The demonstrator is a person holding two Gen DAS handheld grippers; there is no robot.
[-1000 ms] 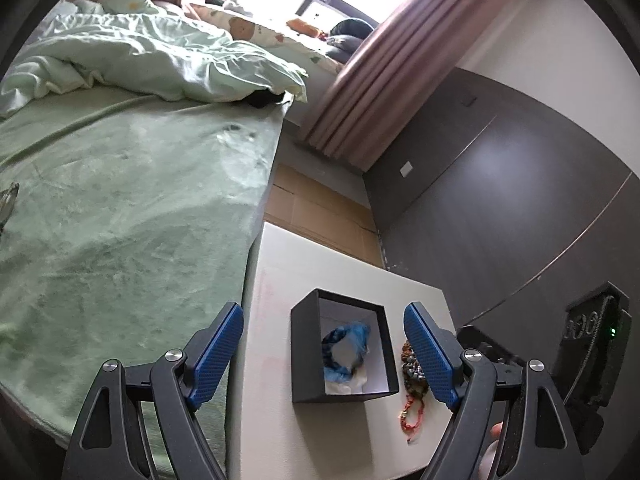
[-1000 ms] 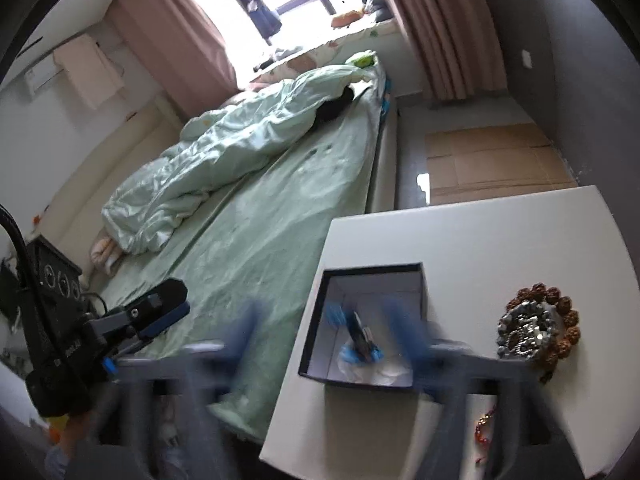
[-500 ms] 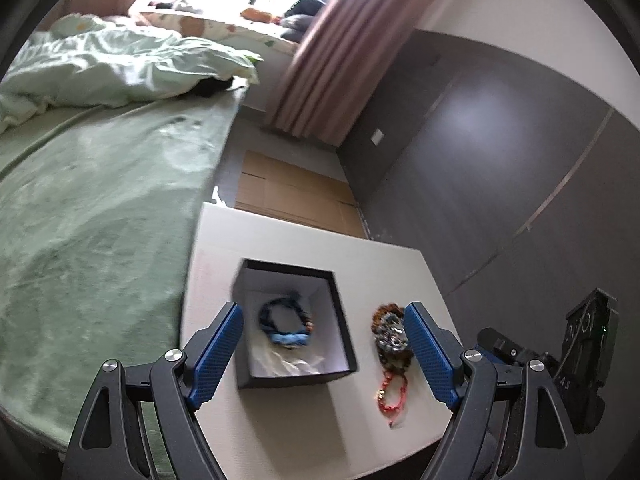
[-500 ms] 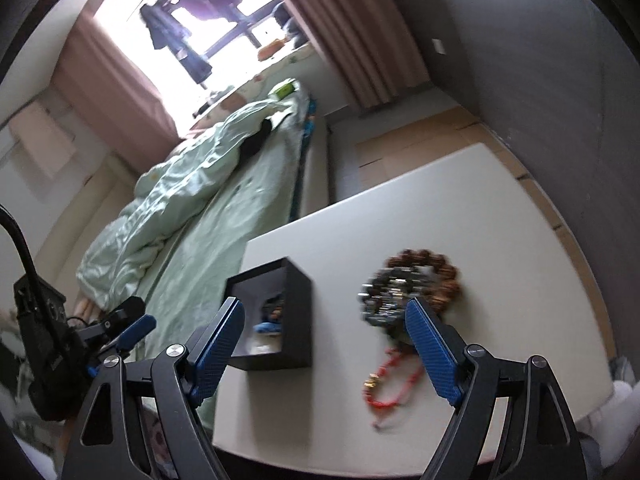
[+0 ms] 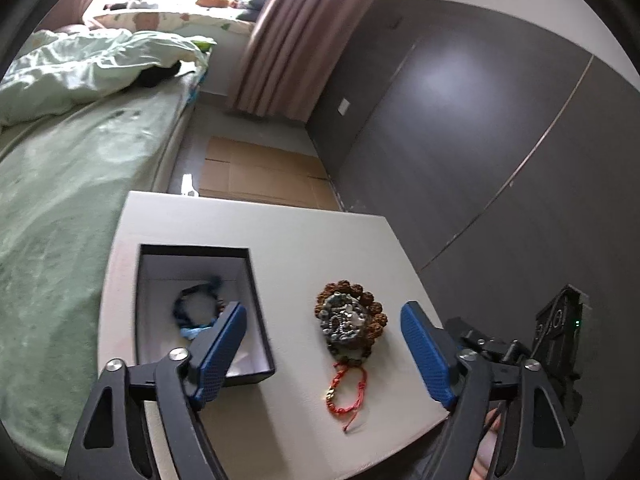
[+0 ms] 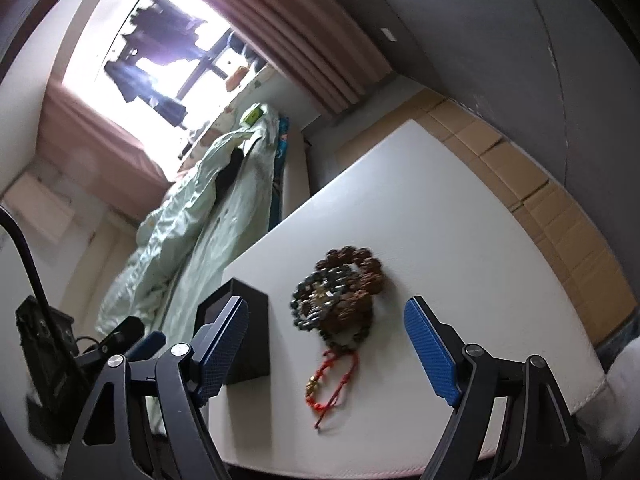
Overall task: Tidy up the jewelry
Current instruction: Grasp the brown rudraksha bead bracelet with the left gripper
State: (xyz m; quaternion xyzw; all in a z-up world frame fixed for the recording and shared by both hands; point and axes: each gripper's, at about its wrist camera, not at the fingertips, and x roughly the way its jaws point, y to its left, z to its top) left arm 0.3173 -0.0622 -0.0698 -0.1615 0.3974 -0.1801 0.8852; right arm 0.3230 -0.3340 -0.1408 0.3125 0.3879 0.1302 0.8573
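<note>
Bracelets: one blue beaded inside open black square box; right of it, three heaped — brown-bead, grey-bead, red cord — on white table. Left gripper just narrowed, straddling heap, gripping nothing. Right gripper likewise parted, empty.

Tabletop: I log one open box at its left part, a bracelet lying inside it. Right of the box, apart from it, a pile of beaded bracelets lies on the bare surface; a cord bracelet lies just in front of the pile, at its near edge. Bed alongside the tabletop's left; rumpled duvet on its far end. Flattened cardboard on the floor behind the tabletop, curtain beyond.
</note>
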